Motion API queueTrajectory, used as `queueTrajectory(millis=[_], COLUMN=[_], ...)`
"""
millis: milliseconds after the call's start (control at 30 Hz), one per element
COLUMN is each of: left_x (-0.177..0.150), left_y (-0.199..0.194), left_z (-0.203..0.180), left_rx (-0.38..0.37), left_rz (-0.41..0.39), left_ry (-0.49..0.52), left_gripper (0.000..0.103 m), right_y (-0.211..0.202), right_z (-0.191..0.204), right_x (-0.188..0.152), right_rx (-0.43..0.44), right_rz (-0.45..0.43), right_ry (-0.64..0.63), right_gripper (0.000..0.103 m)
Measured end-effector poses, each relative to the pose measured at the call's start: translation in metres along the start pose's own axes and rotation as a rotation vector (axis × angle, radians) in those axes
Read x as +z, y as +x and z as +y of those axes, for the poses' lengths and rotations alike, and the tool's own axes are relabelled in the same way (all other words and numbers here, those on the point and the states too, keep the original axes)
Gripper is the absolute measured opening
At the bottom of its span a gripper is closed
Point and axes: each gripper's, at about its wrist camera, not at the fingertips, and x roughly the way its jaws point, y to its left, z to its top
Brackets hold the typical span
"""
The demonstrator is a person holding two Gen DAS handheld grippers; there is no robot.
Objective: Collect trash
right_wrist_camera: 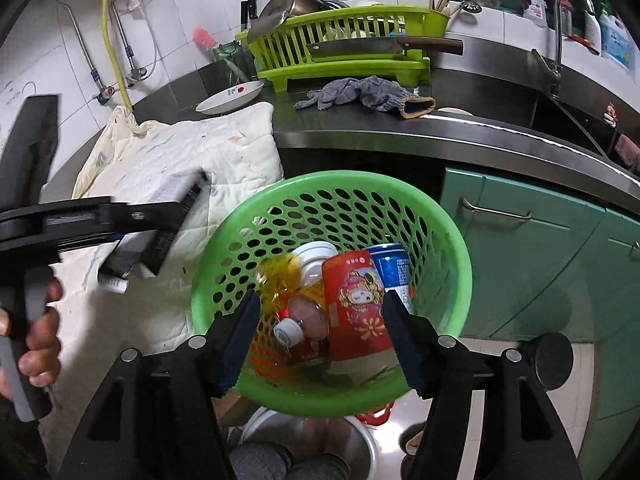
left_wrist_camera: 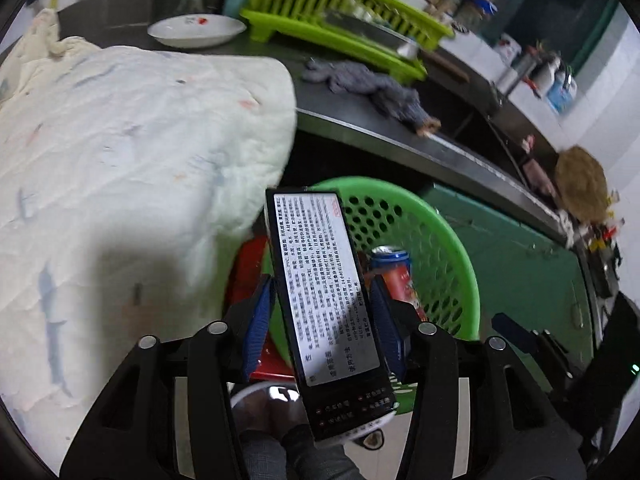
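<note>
Currently the step in hand is the transfer of one more item to the bin. The left gripper [left_wrist_camera: 322, 320] carries a long black box [left_wrist_camera: 326, 300] with a white printed label; the box sits lengthwise between the blue pads [left_wrist_camera: 258, 328]. Whether both pads press on its sides cannot be told with certainty from the left wrist view, but the box stays up off any surface, so it is judged to be grasped. The box hangs over the near rim of the green basket [left_wrist_camera: 452, 248], just beside the quilted cloth [left_wrist_camera: 120, 160] on the counter.

The right gripper [right_wrist_camera: 320, 336] hovers over the same green basket [right_wrist_camera: 448, 216] with its jaws apart and nothing clamped. A red cup [right_wrist_camera: 354, 304], a blue can [right_wrist_camera: 394, 264], a small bottle [right_wrist_camera: 298, 320] and yellow tinsel [right_wrist_camera: 280, 280] lie inside the basket, below the pads.

The next move, as judged, calls for the left hand [right_wrist_camera: 36, 320] to bring the box fully over the basket mouth, clear of the rim, and release it. The right gripper should draw aside first, since both tools crowd the same opening.
</note>
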Motion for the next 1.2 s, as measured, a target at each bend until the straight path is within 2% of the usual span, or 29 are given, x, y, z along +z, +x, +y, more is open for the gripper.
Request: queueTrajectory(millis=[100, 267, 500, 633, 900, 1133, 1200], left_x=[-0.001, -0.009, -0.027, -0.042, -0.076, -0.103, -0.11], left_y=[0.006, -0.004, -0.047, -0.076, -0.138, -0.18, -0.19], left_z=[-0.007, -0.006, 0.006, 0.021, 0.065, 0.09, 0.095], left_rx=[-0.007, 0.012, 0.074, 0.145, 0.287, 0.437, 0.459], left_rz=[0.003, -0.018, -0.098, -0.147, -0.241, -0.322, -0.345], left_ry=[0.013, 0.039, 0.071, 0.063, 0.007, -0.022, -0.037], left_gripper=[0.063, 0.064, 0.07, 0.08, 0.091, 0.095, 0.096], right_y=[-0.003, -0.007, -0.017, -0.024, -0.029, -0.034, -0.036], right_z=[0.001, 0.007, 0.039, 0.068, 0.118, 0.154, 0.162], right_x=[-0.003, -0.008, -0.013, -0.016, -0.014, -0.009, -0.008], right_rx=[-0.011, -0.005, 0.008, 0.035, 0.094, 0.146, 0.153], right_rz=[-0.008, -0.013, -0.034, -0.049, -0.061, -0.078, -0.088], right_ry=[-0.012, -0.02, -0.078, -0.126, -0.194, -0.231, -0.236], right_gripper=[0.063, 0.065, 0.072, 0.074, 0.083, 0.087, 0.089])
